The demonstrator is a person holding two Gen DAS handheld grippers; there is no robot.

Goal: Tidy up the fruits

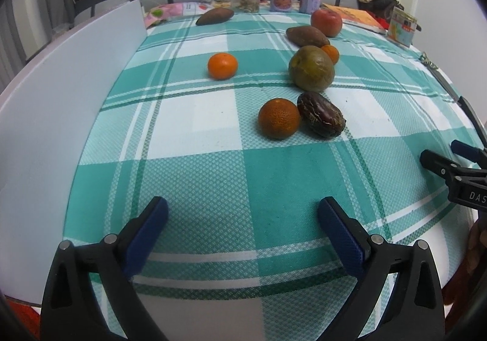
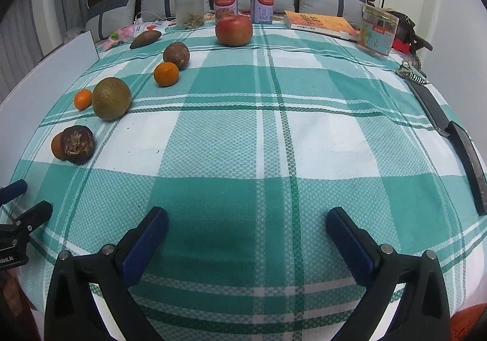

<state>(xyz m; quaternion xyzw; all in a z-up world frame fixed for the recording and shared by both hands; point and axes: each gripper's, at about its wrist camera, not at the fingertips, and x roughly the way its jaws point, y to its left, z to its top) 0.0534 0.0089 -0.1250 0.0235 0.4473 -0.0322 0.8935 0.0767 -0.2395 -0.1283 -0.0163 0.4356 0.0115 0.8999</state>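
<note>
Worktop (image 2: 319,140), checked green cloth. Landmark: green-brown round fruit (image 1: 311,68). Touching its near side: dark wrinkled fruit (image 1: 321,114), beside large orange (image 1: 279,118). Left of it: small orange (image 1: 222,66). Beyond it: apple (image 1: 326,22). Left gripper (image 1: 243,227) and right gripper (image 2: 247,233): fingers spread, empty.

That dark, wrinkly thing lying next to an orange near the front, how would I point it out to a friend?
Start at the green-and-white checked tablecloth and find the big round greenish-brown fruit in the middle. Just in front of it, nearer the camera, a rough-skinned orange touches a dark purple-brown oval fruit. That oval is your target: the only nearly black, shrivelled piece, while its neighbours are bright or green.
</note>
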